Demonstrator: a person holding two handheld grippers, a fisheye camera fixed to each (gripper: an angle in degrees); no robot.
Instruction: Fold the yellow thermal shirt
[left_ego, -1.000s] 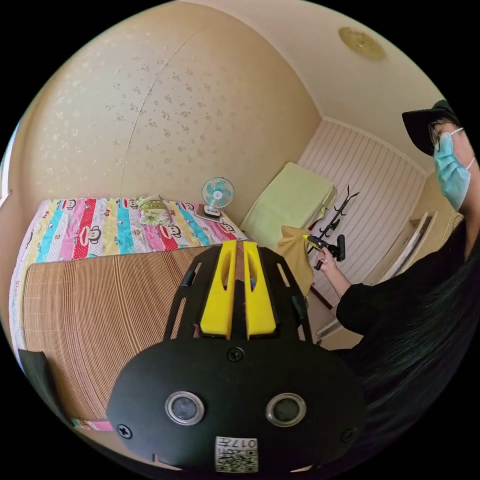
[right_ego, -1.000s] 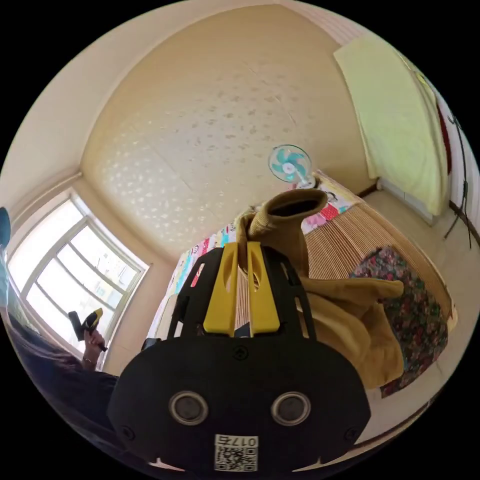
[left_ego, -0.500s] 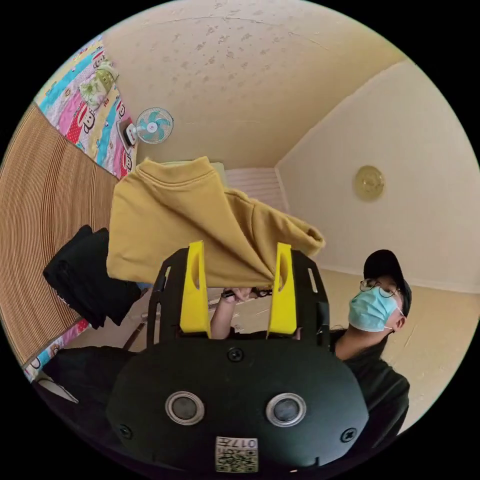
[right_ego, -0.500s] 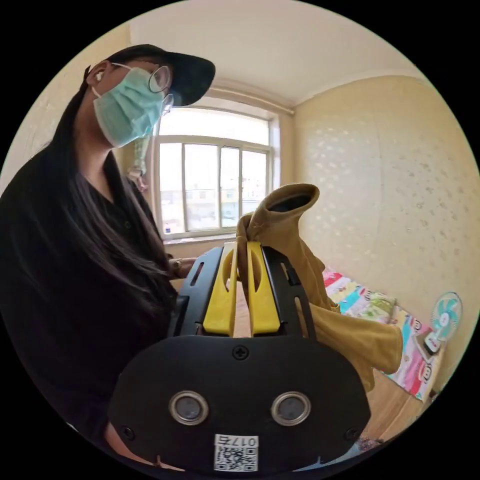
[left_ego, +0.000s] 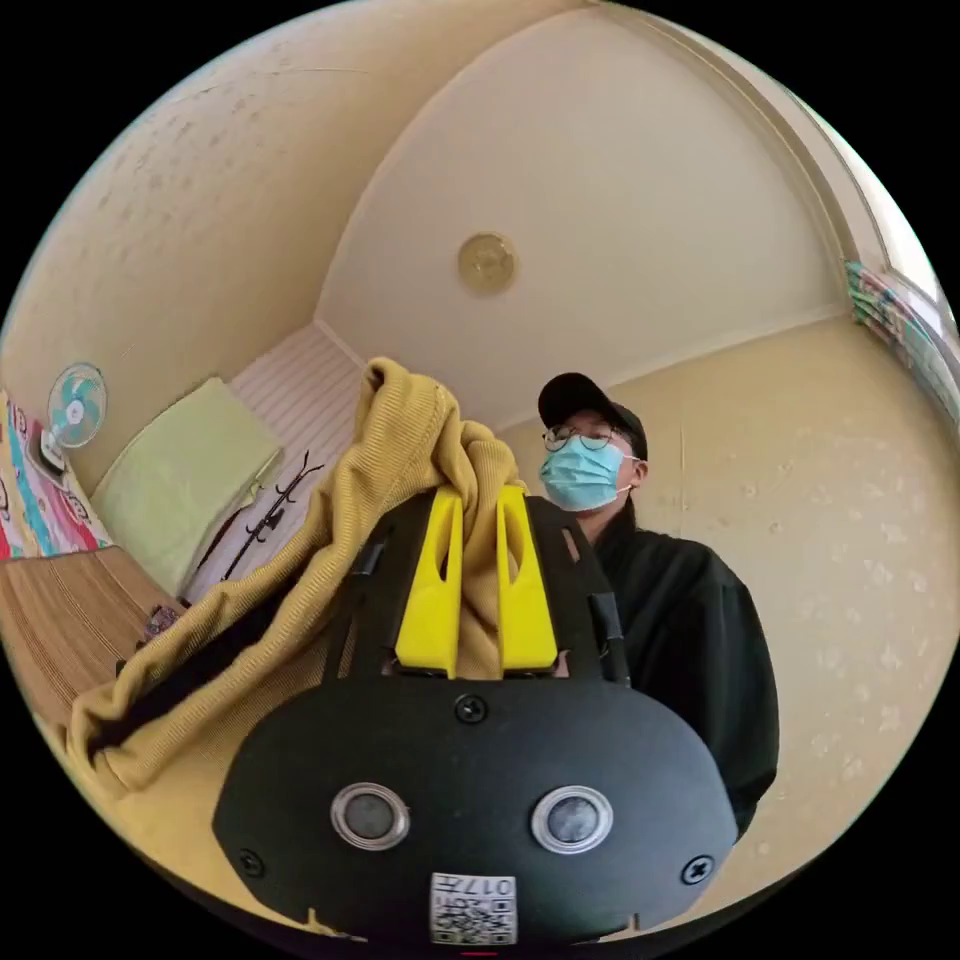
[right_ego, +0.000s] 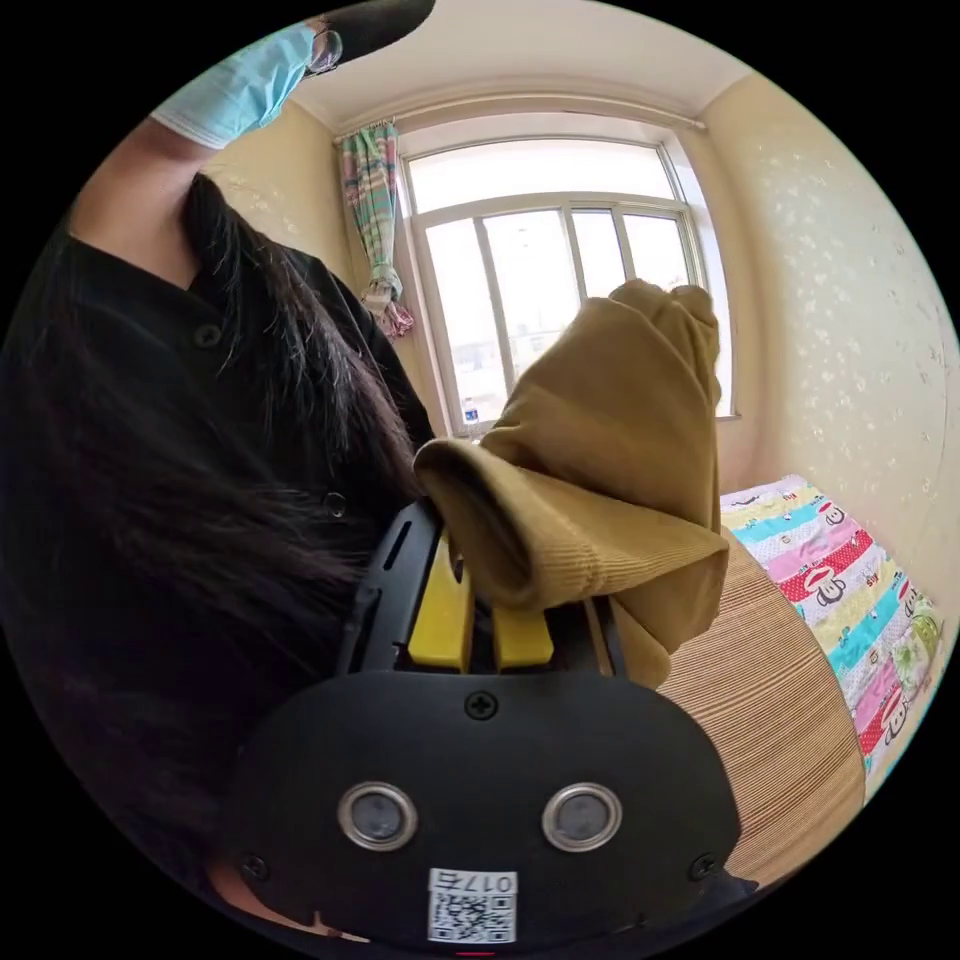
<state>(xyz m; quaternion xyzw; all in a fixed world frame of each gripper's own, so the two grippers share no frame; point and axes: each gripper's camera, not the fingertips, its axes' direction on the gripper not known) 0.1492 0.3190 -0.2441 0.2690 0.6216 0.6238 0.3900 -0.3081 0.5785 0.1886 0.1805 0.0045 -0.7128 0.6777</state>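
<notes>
Pale yellow wallpaper with a faint speckled pattern wraps the room as I see it from the left gripper view; a round medallion (left_ego: 487, 263) sits on the ceiling, a small teal fan (left_ego: 75, 403) stands far left, and a person in black (left_ego: 680, 640) faces my camera. My left gripper (left_ego: 478, 497) has its two yellow jaws drawn close with a fold of the yellow thermal shirt (left_ego: 300, 600) pinched between them; the ribbed knit humps above the jaw tips and trails down to the left in a long soft drape, held up in the air.

From the right gripper view, a bright framed window (right_ego: 550, 290) with a striped curtain (right_ego: 372, 230) tied beside it lies beyond; a woven bamboo mat (right_ego: 770, 720) covers the bed on the right, and a striped cartoon-print sheet (right_ego: 850, 590) lies past it. My right gripper (right_ego: 480, 590) has its jaws nearly together; the shirt's bunched cloth (right_ego: 600, 470) covers their tips, so I cannot tell whether they clamp it. The person's dark hair and top press in on the left.
</notes>
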